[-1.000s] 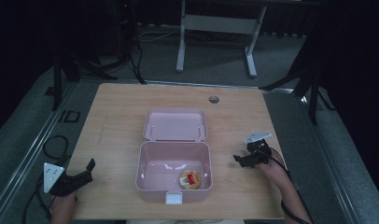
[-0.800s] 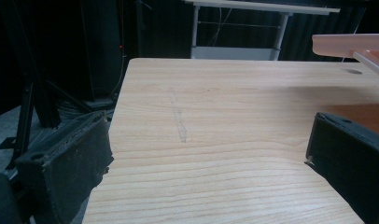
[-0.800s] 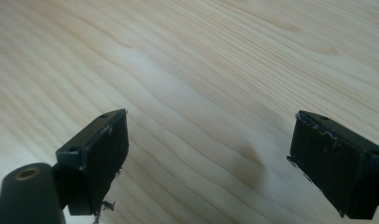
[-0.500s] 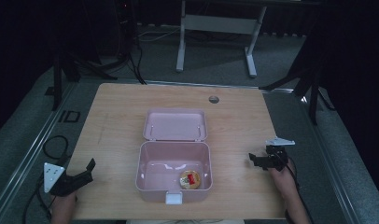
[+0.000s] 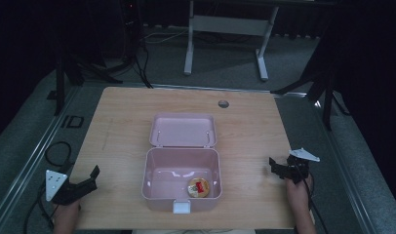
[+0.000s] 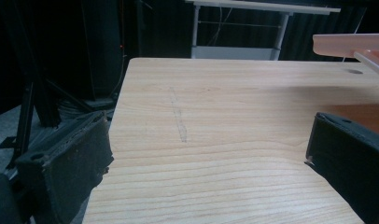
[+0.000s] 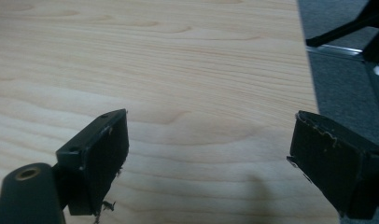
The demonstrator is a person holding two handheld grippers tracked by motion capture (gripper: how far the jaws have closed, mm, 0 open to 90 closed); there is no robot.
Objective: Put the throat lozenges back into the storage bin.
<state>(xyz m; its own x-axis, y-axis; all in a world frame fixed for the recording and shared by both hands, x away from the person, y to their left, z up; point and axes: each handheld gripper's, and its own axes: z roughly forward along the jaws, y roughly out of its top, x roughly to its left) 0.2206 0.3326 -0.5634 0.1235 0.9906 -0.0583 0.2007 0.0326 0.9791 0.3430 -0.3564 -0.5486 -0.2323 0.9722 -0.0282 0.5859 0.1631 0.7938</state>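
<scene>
Both grippers were wide open and held nothing. Right gripper (image 5: 278,168) had pulled back from the pink box (image 5: 182,179) toward the table's (image 5: 245,136) right edge, so it looked done dropping things in. Left gripper (image 5: 86,179) had stayed near the left edge. A small round cup (image 5: 198,187) lay inside the box. Farther back, the lid (image 5: 183,130) stood open, maybe ready to close.
</scene>
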